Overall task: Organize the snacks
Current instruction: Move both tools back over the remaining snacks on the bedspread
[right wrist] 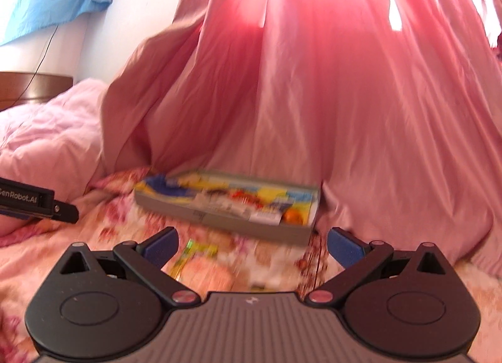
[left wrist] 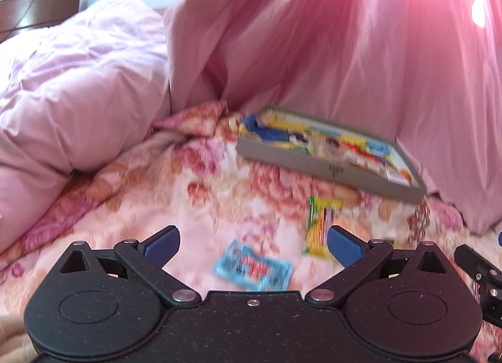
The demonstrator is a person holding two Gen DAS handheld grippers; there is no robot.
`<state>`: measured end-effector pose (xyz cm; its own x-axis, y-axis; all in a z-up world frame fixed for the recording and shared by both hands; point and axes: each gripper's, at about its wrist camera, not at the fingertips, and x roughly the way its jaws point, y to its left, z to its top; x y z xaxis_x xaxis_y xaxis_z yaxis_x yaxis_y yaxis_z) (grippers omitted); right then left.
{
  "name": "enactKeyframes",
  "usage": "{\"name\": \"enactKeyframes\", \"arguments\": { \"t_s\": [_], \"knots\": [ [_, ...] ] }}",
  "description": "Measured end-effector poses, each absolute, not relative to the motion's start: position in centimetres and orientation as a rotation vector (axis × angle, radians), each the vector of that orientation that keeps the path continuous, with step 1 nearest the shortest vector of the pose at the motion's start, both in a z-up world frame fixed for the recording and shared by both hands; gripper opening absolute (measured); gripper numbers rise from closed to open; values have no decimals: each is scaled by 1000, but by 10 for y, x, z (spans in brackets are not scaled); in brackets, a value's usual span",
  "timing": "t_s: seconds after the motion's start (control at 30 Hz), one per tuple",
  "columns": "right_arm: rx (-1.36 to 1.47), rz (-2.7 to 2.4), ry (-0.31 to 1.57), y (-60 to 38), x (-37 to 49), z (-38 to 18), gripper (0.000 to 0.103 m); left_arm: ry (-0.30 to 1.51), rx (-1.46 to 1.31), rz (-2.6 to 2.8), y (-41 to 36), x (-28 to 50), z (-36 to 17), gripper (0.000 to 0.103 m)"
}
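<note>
A shallow grey box (left wrist: 301, 165) full of colourful snack packets lies on the floral bedspread, seen ahead in both views (right wrist: 238, 221). In the left wrist view a light blue packet (left wrist: 252, 268) lies just in front of my open left gripper (left wrist: 252, 245), between its blue pads. A yellow and green packet (left wrist: 320, 224) lies beside the right pad, nearer the box. In the right wrist view my right gripper (right wrist: 252, 245) is open and empty above the bedspread, with the yellow and green packet (right wrist: 191, 254) near its left pad. Both views are blurred.
A pink curtain (right wrist: 313, 96) hangs behind the box. A bunched pale pink duvet (left wrist: 78, 96) rises at the left. The other gripper's black body shows at the right edge (left wrist: 480, 272) and at the left edge (right wrist: 34, 203). A wooden headboard (right wrist: 28, 86) stands far left.
</note>
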<state>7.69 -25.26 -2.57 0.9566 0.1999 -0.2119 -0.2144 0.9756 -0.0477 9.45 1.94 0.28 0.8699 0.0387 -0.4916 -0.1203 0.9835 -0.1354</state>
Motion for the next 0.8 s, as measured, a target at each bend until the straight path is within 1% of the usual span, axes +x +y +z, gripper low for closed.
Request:
{"name": "enactKeyframes", "arguments": {
  "t_s": [0.23, 0.4, 0.8],
  "knots": [
    [-61, 255, 395, -245, 59, -44, 103, 668, -127, 50, 20, 88, -17, 100],
    [-75, 268, 455, -241, 58, -50, 103, 756, -126, 37, 20, 93, -30, 99],
    [-58, 264, 585, -240, 80, -61, 103, 830, -111, 41, 18, 114, -51, 99]
  ]
}}
